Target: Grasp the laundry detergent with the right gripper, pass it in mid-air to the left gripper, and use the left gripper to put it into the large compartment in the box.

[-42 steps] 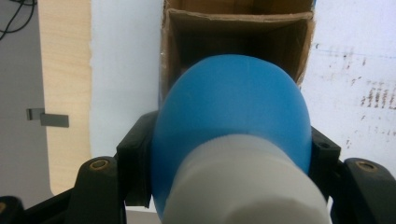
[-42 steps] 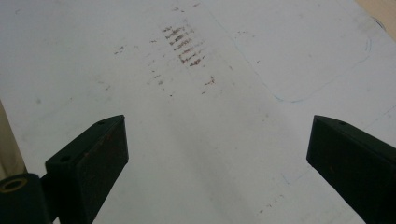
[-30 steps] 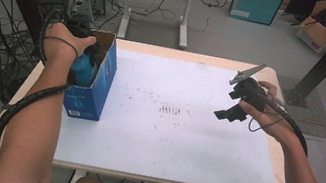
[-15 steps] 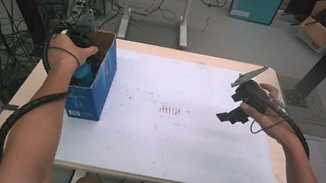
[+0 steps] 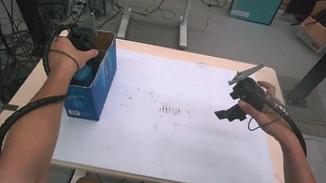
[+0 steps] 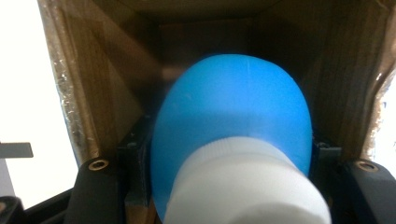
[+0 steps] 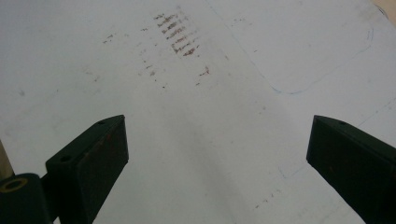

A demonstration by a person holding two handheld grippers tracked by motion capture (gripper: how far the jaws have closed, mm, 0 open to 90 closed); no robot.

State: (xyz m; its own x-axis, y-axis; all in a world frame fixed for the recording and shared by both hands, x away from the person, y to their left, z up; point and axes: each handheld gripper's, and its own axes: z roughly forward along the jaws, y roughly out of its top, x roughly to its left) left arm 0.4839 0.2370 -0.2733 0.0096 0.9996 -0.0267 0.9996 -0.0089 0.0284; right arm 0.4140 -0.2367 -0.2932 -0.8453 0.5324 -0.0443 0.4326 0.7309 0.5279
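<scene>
My left claw (image 5: 86,60) sits inside the blue box (image 5: 97,91) at the desk's (image 5: 167,54) left edge, clamped on a blue bottle (image 6: 233,130). My right claw (image 7: 219,154) hangs wide apart, holding nothing.

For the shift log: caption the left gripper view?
Left gripper clamps a blue bottle inside the cardboard box.

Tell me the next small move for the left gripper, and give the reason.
Probably lift it straight up. The left gripper is shut on the blue bottle, whose body sits between the brown walls of the blue box, so a straight lift should clear them. The right gripper hangs open over the white sheet.
</scene>
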